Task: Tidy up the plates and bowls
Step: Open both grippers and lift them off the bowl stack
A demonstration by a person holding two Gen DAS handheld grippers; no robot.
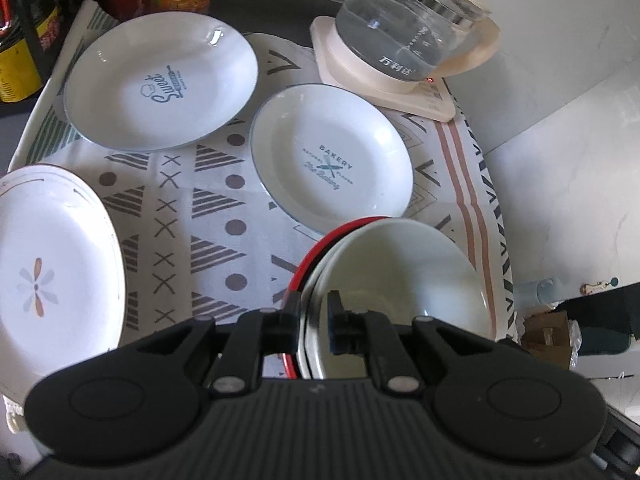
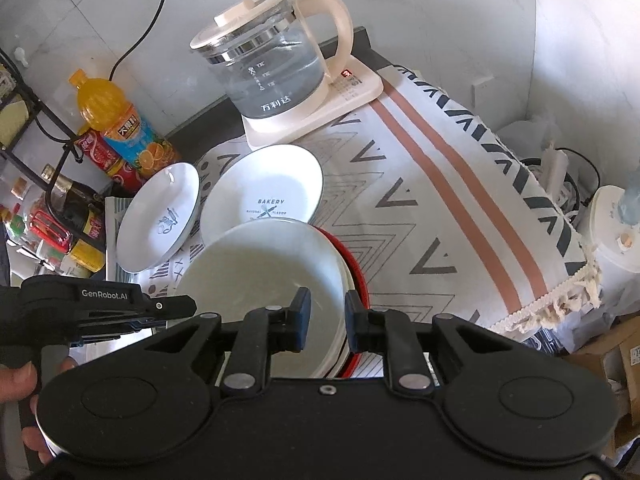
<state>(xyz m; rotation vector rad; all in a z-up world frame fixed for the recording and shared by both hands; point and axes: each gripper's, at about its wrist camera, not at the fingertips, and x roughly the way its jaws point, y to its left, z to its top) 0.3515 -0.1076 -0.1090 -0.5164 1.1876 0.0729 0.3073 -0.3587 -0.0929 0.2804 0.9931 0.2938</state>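
Note:
A stack of nested bowls [image 1: 400,276], white ones inside a red one, sits at the near part of the cloth. My left gripper [image 1: 314,316] is closed on the stack's left rim. My right gripper [image 2: 328,316] straddles the stack's right rim [image 2: 344,280], its jaws narrow on the white and red edges. Beyond lie a "Bakery" plate [image 1: 332,160] [image 2: 264,188], a "Sweet" plate [image 1: 160,80] [image 2: 160,220] and a flower plate [image 1: 52,272] at the left.
A glass kettle [image 1: 412,24] [image 2: 272,68] on a cream base stands at the back. Juice bottle [image 2: 116,120], cans and sauce bottles [image 2: 76,208] crowd the back left. The patterned cloth [image 2: 440,200] ends at a fringed right edge; boxes and an appliance [image 2: 616,224] lie beyond.

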